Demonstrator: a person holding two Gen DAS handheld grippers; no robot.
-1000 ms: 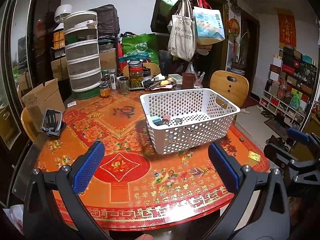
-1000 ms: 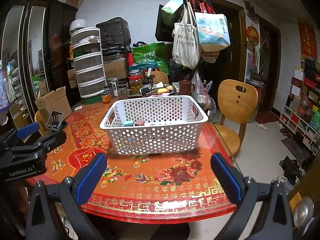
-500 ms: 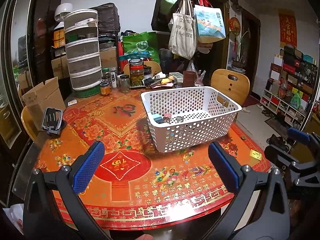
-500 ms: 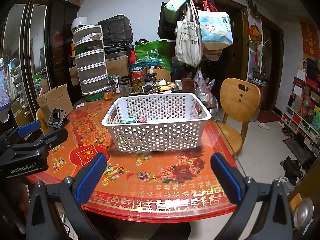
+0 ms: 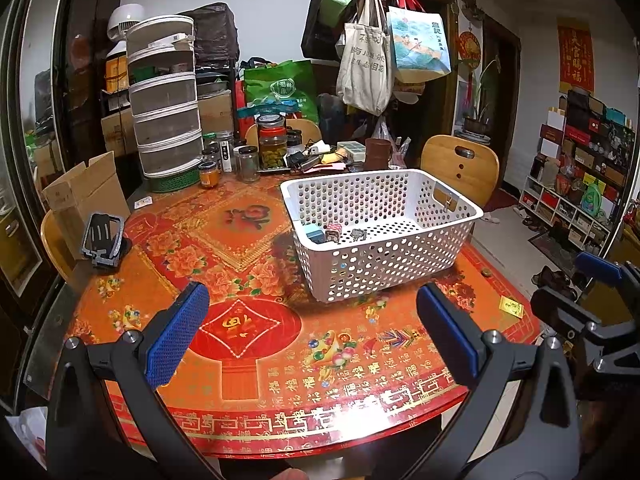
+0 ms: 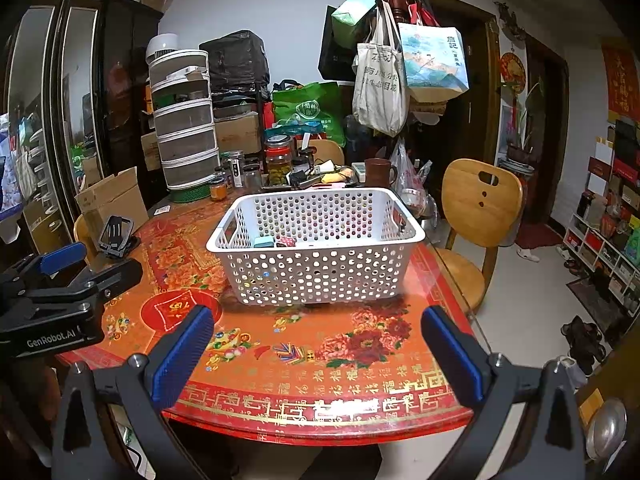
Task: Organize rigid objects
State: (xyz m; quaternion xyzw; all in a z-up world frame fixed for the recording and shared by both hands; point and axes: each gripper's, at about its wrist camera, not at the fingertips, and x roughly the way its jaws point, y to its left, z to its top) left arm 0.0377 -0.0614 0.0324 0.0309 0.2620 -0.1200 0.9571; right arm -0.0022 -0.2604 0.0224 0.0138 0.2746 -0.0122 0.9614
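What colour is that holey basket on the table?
White basket; clearest in the right wrist view.

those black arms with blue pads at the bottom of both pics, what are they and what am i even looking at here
They are hand-held grippers, one in each of a person's hands, each with a fisheye camera looking forward along its two fingers. One picture comes from the left gripper, the other from the right gripper. Both are open and hold nothing. Ahead stands a round table with a red patterned cover, and on it a white perforated basket containing a few small objects. Jars and clutter sit at the far edge, and a black phone stand on the left.
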